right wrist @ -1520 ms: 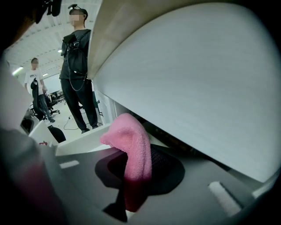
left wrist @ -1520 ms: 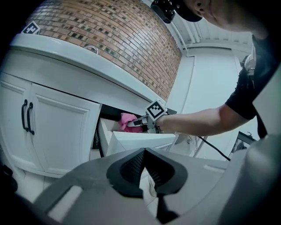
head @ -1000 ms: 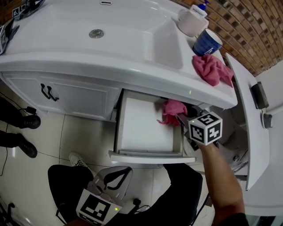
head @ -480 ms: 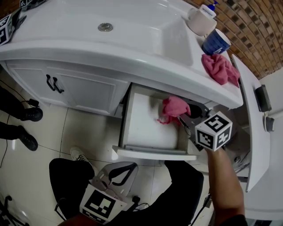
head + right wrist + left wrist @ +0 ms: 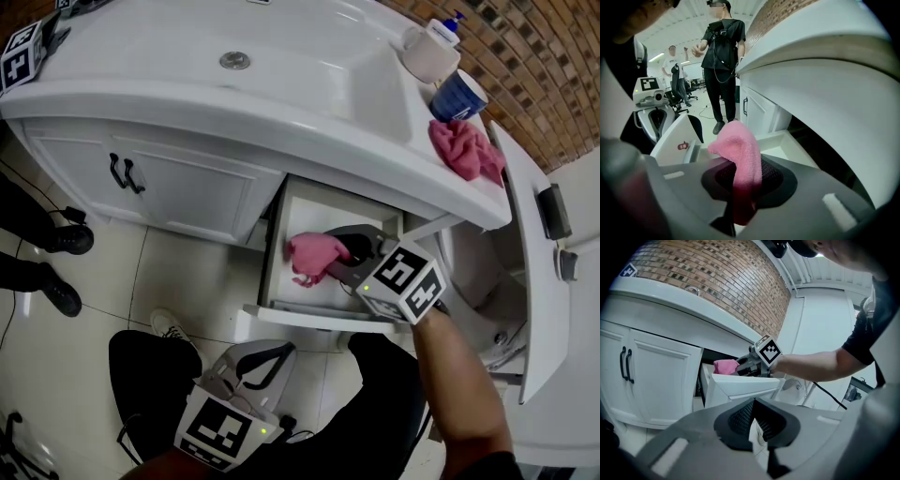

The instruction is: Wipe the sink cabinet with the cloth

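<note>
The white sink cabinet has one drawer pulled out below the counter. My right gripper reaches into that drawer and is shut on a pink cloth, which rests against the drawer's left inner side. In the right gripper view the pink cloth bulges up from between the closed jaws of the right gripper. My left gripper hangs low in front of the drawer, shut and holding nothing. From the left gripper view the drawer and cloth show beyond the left gripper.
A second pink cloth, a blue cup and a white cup sit on the counter's right end. A cabinet door stands open at right. Shoes are on the tiled floor at left. A person stands farther off.
My right gripper has carried the pink cloth leftward across the drawer, from its right back corner to its left side. The left gripper stays low in front.
</note>
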